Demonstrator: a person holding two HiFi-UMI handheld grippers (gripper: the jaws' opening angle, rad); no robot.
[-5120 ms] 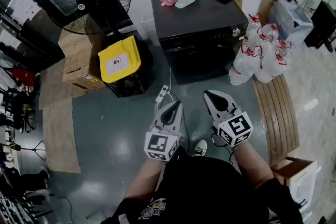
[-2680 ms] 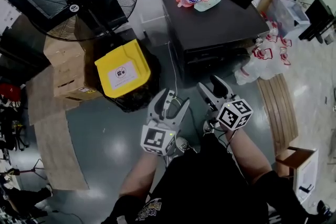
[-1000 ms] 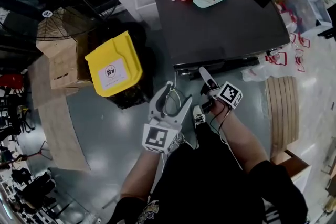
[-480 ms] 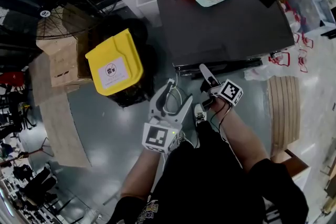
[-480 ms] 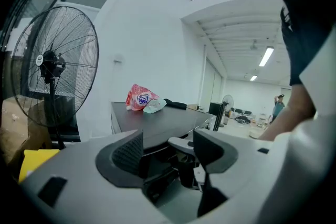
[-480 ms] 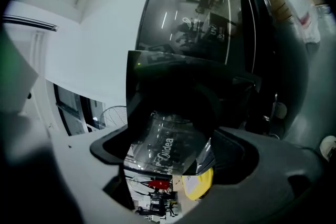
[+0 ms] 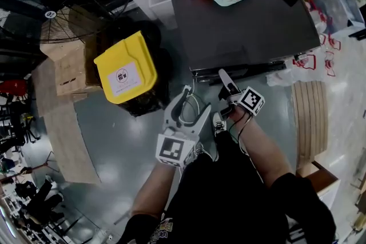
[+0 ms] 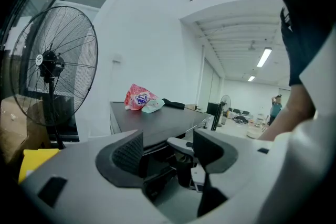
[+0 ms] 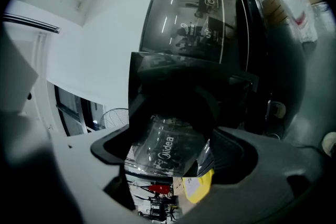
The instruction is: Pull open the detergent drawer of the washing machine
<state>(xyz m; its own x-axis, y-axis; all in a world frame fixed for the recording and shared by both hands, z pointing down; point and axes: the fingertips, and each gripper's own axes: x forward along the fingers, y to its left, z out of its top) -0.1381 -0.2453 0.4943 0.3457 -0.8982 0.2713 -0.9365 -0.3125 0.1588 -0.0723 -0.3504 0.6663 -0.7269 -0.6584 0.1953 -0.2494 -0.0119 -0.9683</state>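
**Left tool** (image 7: 194, 101) and **right tool** (image 7: 224, 78): pale grey moulded bodies, with dark ribbed pads (image 8: 128, 153) lining the jaws. Behind each jaw pair sits a white cube (image 7: 174, 149) printed with black square markers. A thin dark cable (image 7: 237, 123) runs rearward of the right tool. The wearer has a black short-sleeved shirt (image 7: 229, 203) with a pale chest print.

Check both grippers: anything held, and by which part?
Right gripper is closed on the detergent drawer, by its glossy front panel. Left gripper holds nothing, jaws apart.
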